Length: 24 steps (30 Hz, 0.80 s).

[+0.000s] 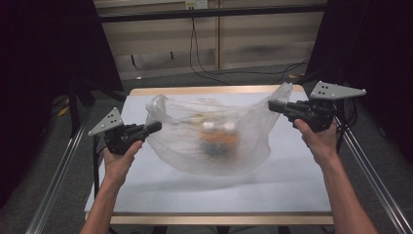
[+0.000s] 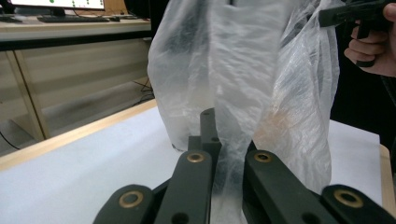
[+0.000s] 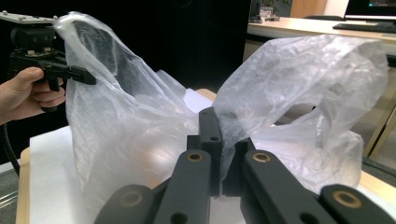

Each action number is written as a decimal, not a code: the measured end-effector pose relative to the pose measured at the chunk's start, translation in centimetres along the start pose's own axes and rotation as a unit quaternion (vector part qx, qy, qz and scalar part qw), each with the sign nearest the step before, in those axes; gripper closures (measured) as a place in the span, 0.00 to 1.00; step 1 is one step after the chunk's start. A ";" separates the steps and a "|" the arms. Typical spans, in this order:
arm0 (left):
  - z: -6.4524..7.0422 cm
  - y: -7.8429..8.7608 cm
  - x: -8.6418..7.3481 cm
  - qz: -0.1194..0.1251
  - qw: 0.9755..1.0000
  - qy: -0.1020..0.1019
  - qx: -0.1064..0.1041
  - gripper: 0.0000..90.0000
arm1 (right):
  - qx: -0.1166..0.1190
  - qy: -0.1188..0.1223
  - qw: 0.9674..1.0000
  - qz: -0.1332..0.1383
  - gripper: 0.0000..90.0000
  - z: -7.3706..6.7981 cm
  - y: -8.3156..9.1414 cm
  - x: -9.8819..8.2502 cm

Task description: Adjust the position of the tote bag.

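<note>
A clear plastic bag (image 1: 214,139) hangs stretched between my two grippers over the white table (image 1: 292,180). Inside it sit several blurred items, orange, white and dark (image 1: 217,136). My left gripper (image 1: 157,127) is shut on the bag's left edge, and in the left gripper view the film (image 2: 243,84) runs down between its jaws. My right gripper (image 1: 271,105) is shut on the bag's right handle; the right gripper view has the plastic (image 3: 299,93) pinched at the jaw tips. The bag's bottom sags close to the table.
The table has a wooden rim (image 1: 214,90) at the far edge. Metal rails (image 1: 58,170) run along both sides of it. Cables (image 1: 204,68) lie on the floor beyond. A desk with a monitor (image 2: 56,4) stands in the background.
</note>
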<state>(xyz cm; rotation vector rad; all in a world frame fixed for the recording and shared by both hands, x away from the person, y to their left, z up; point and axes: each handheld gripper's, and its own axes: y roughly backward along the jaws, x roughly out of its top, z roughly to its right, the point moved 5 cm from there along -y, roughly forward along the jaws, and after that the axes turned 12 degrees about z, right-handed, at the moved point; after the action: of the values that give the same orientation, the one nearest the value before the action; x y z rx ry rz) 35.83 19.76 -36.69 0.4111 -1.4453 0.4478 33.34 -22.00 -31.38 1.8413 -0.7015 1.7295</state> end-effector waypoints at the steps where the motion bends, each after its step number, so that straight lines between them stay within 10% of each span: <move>1: 0.0 0.0 -0.3 -0.002 1.000 0.002 -0.003 1.00 | -0.001 0.000 1.000 -0.001 1.00 0.1 0.1 -0.2; 24: -0.2 -2.0 -4.3 -0.086 0.996 0.005 -0.025 1.00 | -0.022 -0.036 0.997 -0.072 1.00 2.2 0.2 -7.7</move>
<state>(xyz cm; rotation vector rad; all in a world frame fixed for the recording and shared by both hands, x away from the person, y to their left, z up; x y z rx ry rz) 36.75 17.95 -41.01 0.4880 -1.3947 0.2745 34.40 -23.47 -39.20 1.8839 -0.6138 1.5529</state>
